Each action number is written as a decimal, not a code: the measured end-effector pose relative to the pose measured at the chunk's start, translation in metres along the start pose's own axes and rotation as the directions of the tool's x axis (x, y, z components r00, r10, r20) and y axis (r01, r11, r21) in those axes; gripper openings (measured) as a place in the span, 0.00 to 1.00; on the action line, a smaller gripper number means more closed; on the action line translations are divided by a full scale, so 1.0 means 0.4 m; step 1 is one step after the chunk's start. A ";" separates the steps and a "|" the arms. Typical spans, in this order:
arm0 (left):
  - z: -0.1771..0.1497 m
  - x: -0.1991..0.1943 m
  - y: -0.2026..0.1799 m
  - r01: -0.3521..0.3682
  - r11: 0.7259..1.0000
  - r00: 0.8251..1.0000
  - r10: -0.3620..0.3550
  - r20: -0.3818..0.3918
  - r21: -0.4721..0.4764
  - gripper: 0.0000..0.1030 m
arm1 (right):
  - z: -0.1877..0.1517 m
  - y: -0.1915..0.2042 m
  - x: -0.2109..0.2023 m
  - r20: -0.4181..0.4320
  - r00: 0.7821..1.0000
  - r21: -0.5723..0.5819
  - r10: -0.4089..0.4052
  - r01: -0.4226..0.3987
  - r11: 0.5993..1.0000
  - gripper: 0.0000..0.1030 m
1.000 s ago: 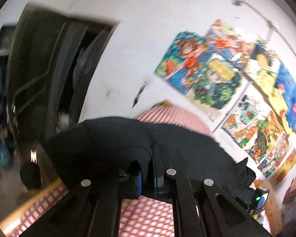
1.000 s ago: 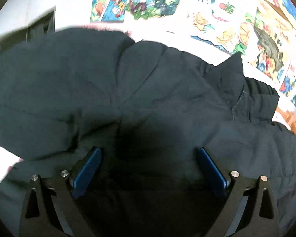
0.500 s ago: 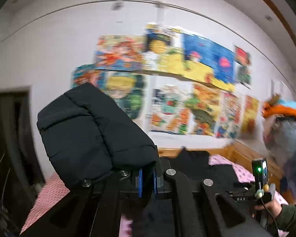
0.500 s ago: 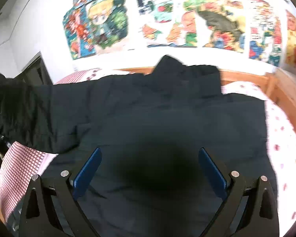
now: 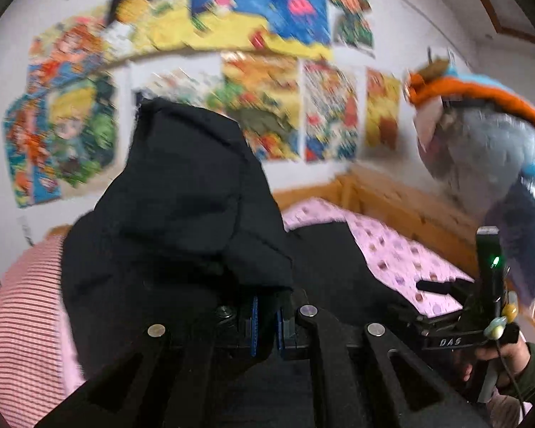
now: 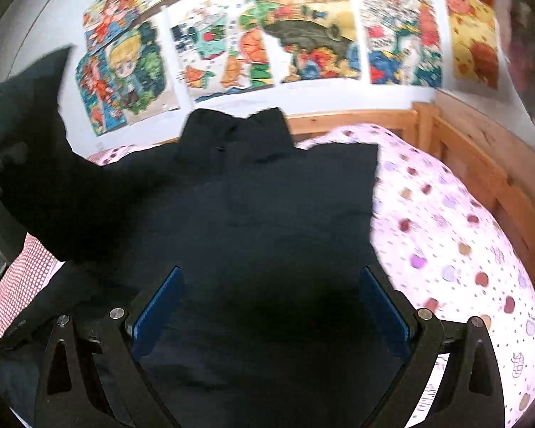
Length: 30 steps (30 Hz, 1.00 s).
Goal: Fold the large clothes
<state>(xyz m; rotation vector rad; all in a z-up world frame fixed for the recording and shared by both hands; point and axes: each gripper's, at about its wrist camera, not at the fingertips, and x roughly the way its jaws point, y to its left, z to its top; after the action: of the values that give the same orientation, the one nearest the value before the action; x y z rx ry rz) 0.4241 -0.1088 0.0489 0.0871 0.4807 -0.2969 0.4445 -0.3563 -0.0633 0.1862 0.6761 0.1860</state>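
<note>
A large black padded jacket (image 6: 267, 214) lies spread on the bed, collar toward the wall. My left gripper (image 5: 265, 324) is shut on the jacket's sleeve (image 5: 182, 214) and holds it raised above the bed; the lifted sleeve also shows in the right wrist view (image 6: 28, 135) at the far left. My right gripper (image 6: 271, 306) is open and empty, its blue pads (image 6: 157, 306) hovering over the jacket's body. The right gripper also shows in the left wrist view (image 5: 481, 306), held in a hand at the lower right.
The bed has a pink spotted sheet (image 6: 446, 232) and a red checked cover (image 6: 21, 267) at the left. A wooden bed frame (image 6: 481, 164) runs along the back and right. Colourful posters (image 6: 303, 35) cover the wall. The person's head (image 5: 481, 135) is at the right.
My left gripper has swung the held sleeve up and to the right, over the jacket's body. My right gripper has drawn back, still open, so more of the jacket and bed shows.
</note>
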 end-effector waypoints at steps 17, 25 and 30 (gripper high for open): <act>-0.160 0.263 -0.066 0.225 0.970 0.900 -0.242 -0.362 -0.090 0.50 | -0.089 -0.196 0.082 0.031 0.979 0.245 0.199 -0.201 0.949 0.94; -0.126 0.167 0.028 0.093 0.993 0.942 -0.113 -0.315 -0.078 0.84 | -0.090 -0.141 0.174 -0.036 0.941 0.311 0.336 -0.309 0.899 0.94; -0.128 0.154 0.181 -0.153 0.987 0.928 0.128 -0.351 -0.047 0.84 | -0.090 -0.068 0.211 -0.102 0.954 0.237 0.282 -0.252 0.938 0.72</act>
<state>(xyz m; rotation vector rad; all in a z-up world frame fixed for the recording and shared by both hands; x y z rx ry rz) 0.4752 -0.0479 -0.0241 0.1022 0.8323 -0.1209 0.4889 -0.3591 -0.1479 0.4854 0.8054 0.3879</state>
